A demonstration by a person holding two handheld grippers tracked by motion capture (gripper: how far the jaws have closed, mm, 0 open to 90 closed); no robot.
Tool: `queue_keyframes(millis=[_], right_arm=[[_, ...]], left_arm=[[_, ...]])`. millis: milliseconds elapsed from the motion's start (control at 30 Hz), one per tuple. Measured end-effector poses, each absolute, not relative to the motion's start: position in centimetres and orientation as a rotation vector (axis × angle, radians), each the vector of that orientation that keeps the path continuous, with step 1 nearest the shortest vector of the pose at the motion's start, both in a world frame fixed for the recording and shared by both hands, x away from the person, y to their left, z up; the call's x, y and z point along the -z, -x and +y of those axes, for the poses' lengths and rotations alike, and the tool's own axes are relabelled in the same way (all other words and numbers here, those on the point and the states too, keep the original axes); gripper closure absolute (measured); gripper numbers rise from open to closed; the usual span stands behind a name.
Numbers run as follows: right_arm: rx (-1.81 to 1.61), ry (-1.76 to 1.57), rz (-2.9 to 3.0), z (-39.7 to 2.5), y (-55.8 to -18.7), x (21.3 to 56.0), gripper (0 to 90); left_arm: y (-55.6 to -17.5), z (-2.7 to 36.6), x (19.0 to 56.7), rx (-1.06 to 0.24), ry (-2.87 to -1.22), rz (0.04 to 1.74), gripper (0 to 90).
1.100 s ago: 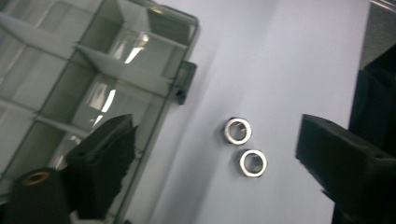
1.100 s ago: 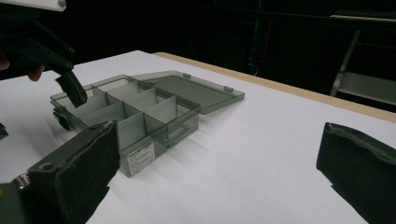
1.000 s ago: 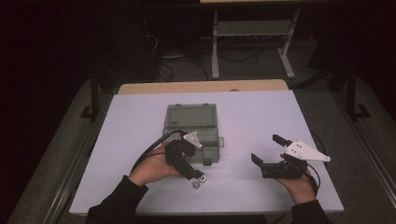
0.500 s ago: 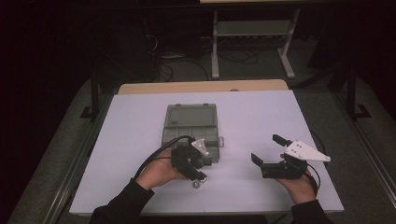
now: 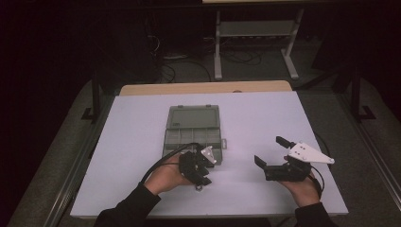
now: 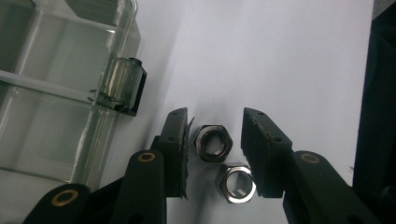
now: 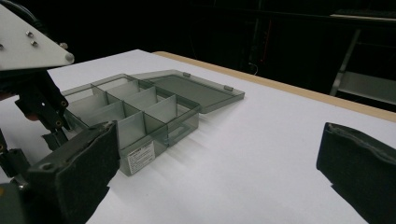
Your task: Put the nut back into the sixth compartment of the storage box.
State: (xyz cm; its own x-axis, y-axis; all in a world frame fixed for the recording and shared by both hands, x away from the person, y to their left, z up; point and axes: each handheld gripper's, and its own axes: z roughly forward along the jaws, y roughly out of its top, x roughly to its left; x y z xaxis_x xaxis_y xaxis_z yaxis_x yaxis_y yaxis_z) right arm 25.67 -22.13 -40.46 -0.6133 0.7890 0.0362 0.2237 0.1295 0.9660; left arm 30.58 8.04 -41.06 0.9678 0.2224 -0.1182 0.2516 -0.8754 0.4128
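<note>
The clear grey plastic compartment box [image 5: 193, 134] lay open on the white surface [image 5: 132, 142], its lid folded back toward twelve o'clock. At the box's five o'clock corner the left hand-held gripper [image 6: 214, 140] pointed down, jaws parted narrowly around a dark steel hex nut [image 6: 213, 143]; one pad looked close against it, the other stood apart. A brighter steel hex nut [image 6: 237, 184] lay touching the first at its five o'clock. At three o'clock, well apart, the right hand-held gripper [image 5: 271, 152] hovered wide open, holding nothing.
</note>
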Motion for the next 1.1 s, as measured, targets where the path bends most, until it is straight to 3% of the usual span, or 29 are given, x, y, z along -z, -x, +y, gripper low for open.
queue_keyframes(millis=[1100], right_arm=[[-1.504, -0.964, 1.916, -22.16, -25.69, 40.45, 0.0]], left_arm=[[-30.85, 7.86, 42.09, 0.088, -2.712, 0.317, 67.5]])
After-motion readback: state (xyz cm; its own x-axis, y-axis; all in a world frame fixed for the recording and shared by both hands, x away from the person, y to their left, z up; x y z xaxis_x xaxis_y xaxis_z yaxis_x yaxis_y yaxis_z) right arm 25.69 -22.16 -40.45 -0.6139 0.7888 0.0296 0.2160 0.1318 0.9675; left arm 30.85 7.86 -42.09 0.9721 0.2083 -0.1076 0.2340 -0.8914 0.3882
